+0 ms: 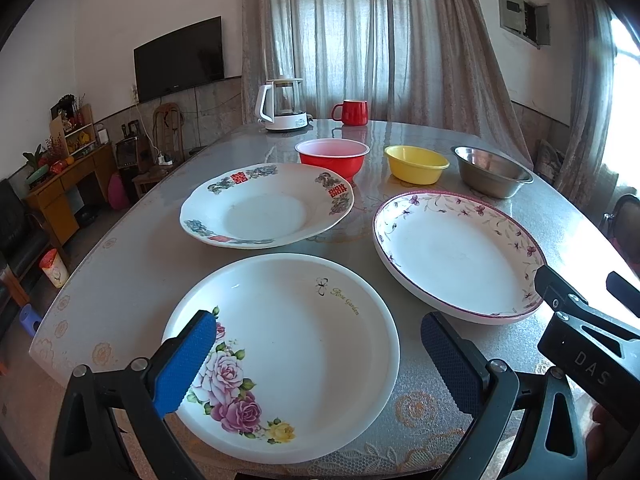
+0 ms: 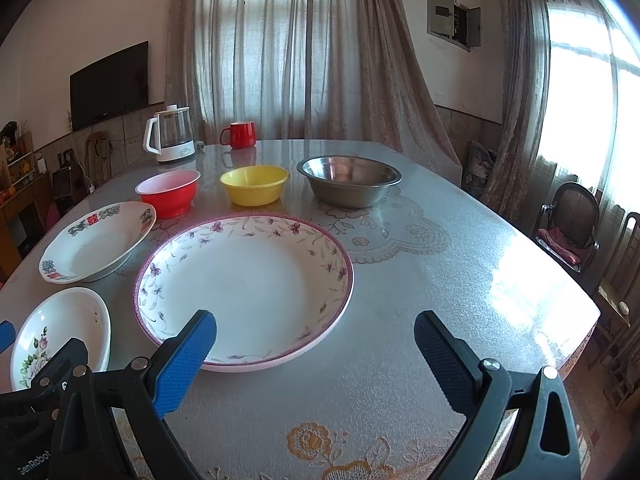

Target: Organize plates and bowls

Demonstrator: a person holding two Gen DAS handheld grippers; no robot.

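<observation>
Three plates lie on the table: a rose-patterned plate [image 1: 288, 356] nearest, a plate with red characters [image 1: 266, 204] behind it, and a purple-rimmed floral plate [image 1: 456, 252] to the right. Behind them stand a red bowl [image 1: 332, 158], a yellow bowl [image 1: 416, 164] and a steel bowl [image 1: 490, 176]. My left gripper [image 1: 316, 356] hangs open above the rose plate, holding nothing. My right gripper [image 2: 316, 354] is open over the near right edge of the purple-rimmed plate [image 2: 244, 288], also holding nothing.
A white kettle [image 1: 282, 104] and a red mug [image 1: 352, 112] stand at the table's far edge. Bare tabletop [image 2: 460, 264] stretches to the right of the plates. A chair [image 2: 568, 228] stands off the table's right side; a cabinet [image 1: 64, 184] at the left.
</observation>
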